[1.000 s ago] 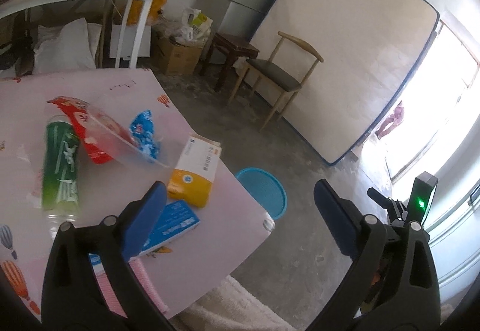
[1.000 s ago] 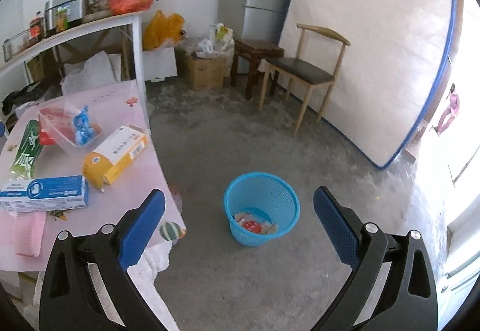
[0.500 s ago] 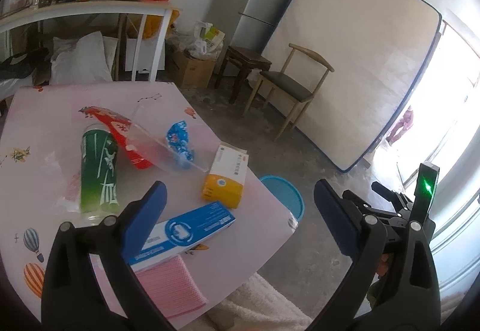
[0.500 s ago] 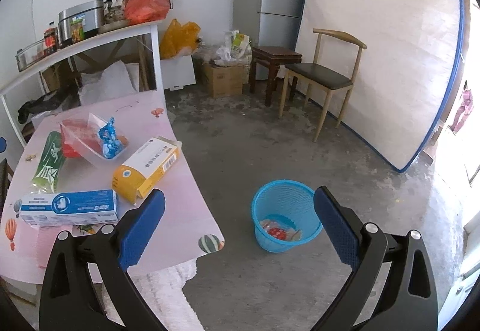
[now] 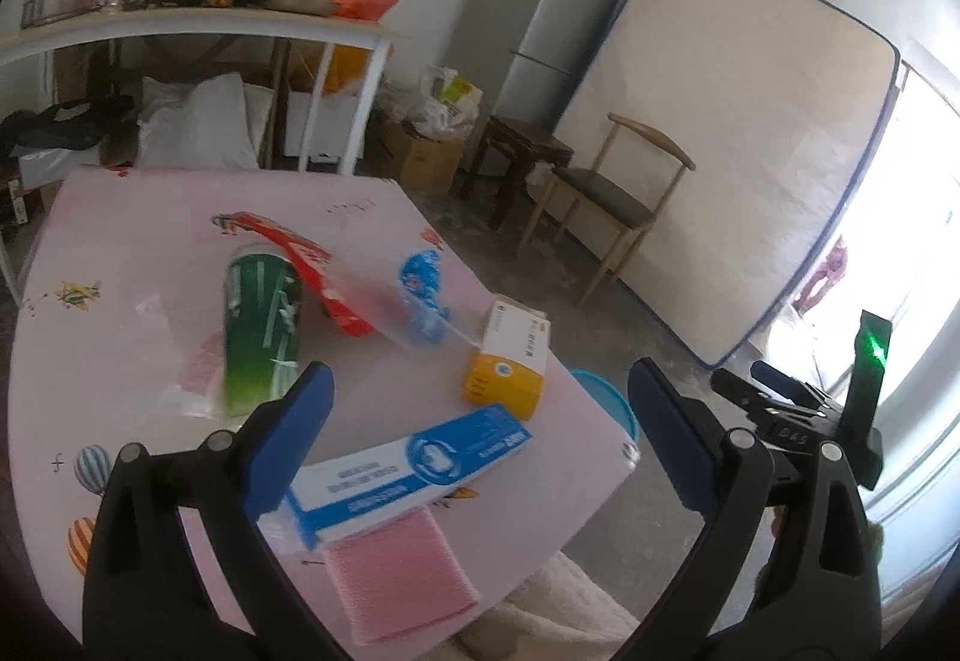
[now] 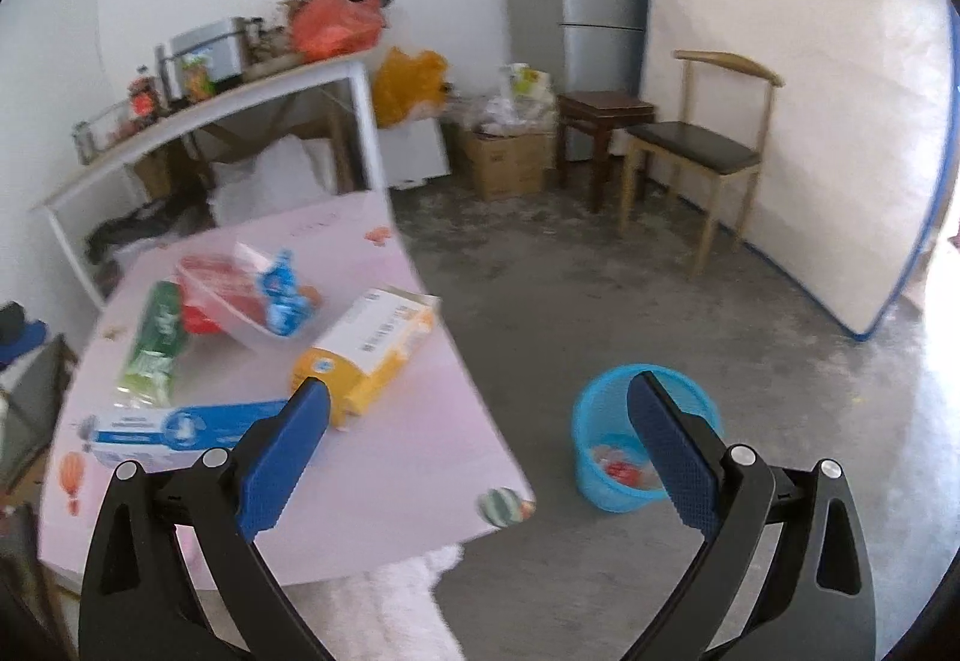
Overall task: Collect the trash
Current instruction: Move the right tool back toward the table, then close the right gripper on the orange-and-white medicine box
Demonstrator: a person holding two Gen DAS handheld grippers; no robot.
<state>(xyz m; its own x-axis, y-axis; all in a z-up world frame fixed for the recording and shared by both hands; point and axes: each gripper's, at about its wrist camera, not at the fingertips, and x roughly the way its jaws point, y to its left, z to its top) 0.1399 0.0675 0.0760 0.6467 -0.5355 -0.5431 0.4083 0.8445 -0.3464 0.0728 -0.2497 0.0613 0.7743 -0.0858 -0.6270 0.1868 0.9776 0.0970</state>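
Trash lies scattered on the pink tabletop (image 5: 150, 253) in the left wrist view: a green bottle (image 5: 261, 325) on its side, a red wrapper (image 5: 312, 271), a blue snack packet (image 5: 423, 295), a yellow-and-white carton (image 5: 510, 361) near the right edge, a blue-and-white box (image 5: 414, 466) with unreadable print, and a pink pad (image 5: 399, 577) at the near edge. The left gripper (image 5: 474, 409) hovers above them, jaws spread wide and empty. A blue basket (image 5: 606, 403) peeks out past the table edge.

Right wrist view: the right gripper (image 6: 477, 415) also hangs released, holding nothing. The blue basket (image 6: 606, 457) stands on bare concrete floor (image 6: 600, 301), apart from the tabletop (image 6: 408, 451), with some trash inside. The carton's (image 6: 366, 349) barcode label is too blurred to read.
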